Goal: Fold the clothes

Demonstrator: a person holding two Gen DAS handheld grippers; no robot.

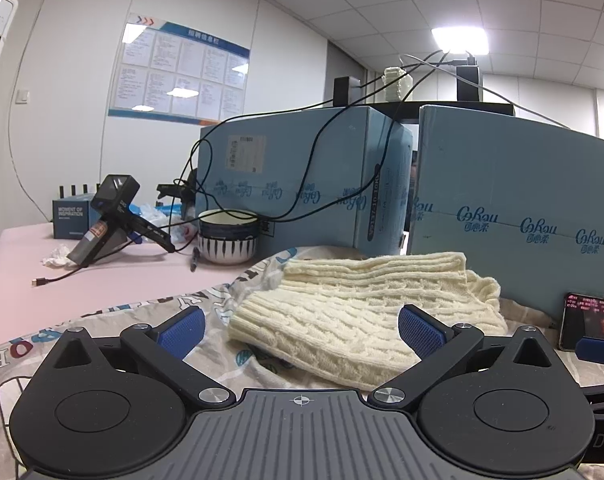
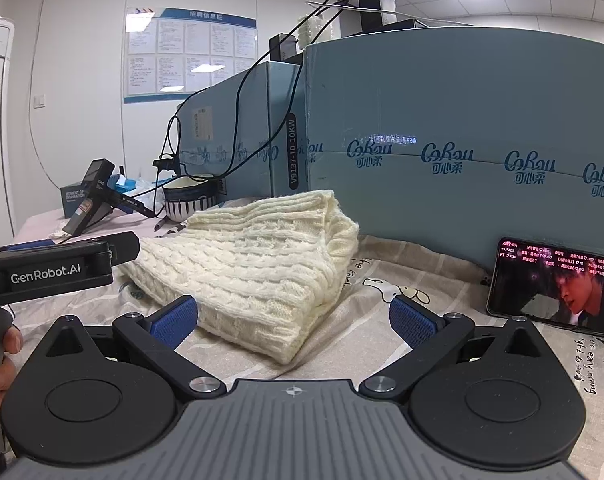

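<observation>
A cream cable-knit sweater (image 1: 354, 304) lies folded in a thick stack on a printed sheet (image 1: 113, 320). It also shows in the right wrist view (image 2: 257, 264). My left gripper (image 1: 302, 330) is open and empty, its blue pads (image 1: 181, 330) apart, just short of the sweater's near edge. My right gripper (image 2: 293, 322) is open and empty, with the sweater's near corner between and beyond its pads (image 2: 412, 322). The left gripper's body (image 2: 49, 270) shows at the left of the right wrist view.
Blue cardboard boxes (image 1: 302, 176) stand right behind the sweater, with black cables draped over them. A phone (image 2: 554, 288) with a lit screen leans on the right box. A striped bowl (image 1: 227, 240), a black camera device (image 1: 109, 216) and a small box sit on the pink tabletop at left.
</observation>
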